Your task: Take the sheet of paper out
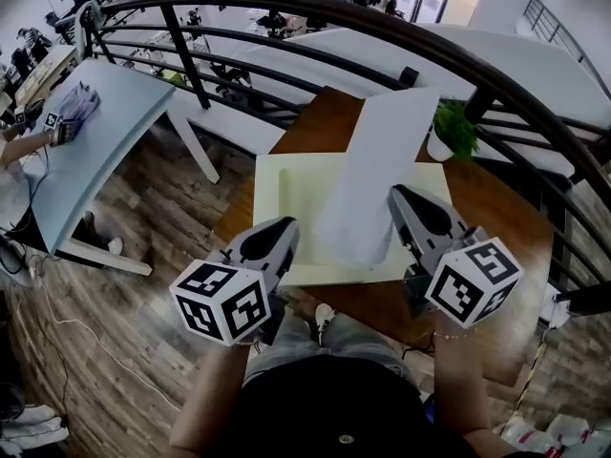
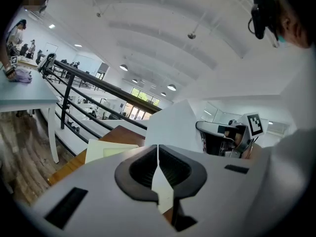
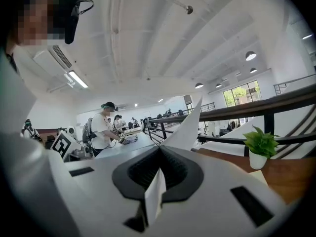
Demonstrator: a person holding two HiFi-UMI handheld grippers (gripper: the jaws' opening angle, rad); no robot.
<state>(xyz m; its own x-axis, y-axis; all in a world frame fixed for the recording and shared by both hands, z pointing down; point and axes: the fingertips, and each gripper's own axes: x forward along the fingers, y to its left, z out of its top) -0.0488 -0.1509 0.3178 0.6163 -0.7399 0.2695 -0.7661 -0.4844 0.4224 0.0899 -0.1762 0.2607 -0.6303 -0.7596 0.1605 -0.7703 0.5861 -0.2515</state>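
A white sheet of paper (image 1: 377,175) stands lifted and curved above a cream flat folder (image 1: 286,194) on the brown wooden table (image 1: 496,237). My right gripper (image 1: 397,198) is shut on the sheet's lower right edge; in the right gripper view a strip of the sheet (image 3: 154,196) shows between the closed jaws of that gripper (image 3: 159,154). My left gripper (image 1: 286,227) sits at the sheet's lower left. In the left gripper view the sheet (image 2: 174,125) rises beyond that gripper (image 2: 158,154), whose closed jaws pinch a white sliver.
A small potted plant (image 1: 451,130) stands at the table's far right corner. A dark metal railing (image 1: 315,17) curves behind the table. To the left a pale blue table (image 1: 105,122) has a person's arm at it. Wooden floor lies below.
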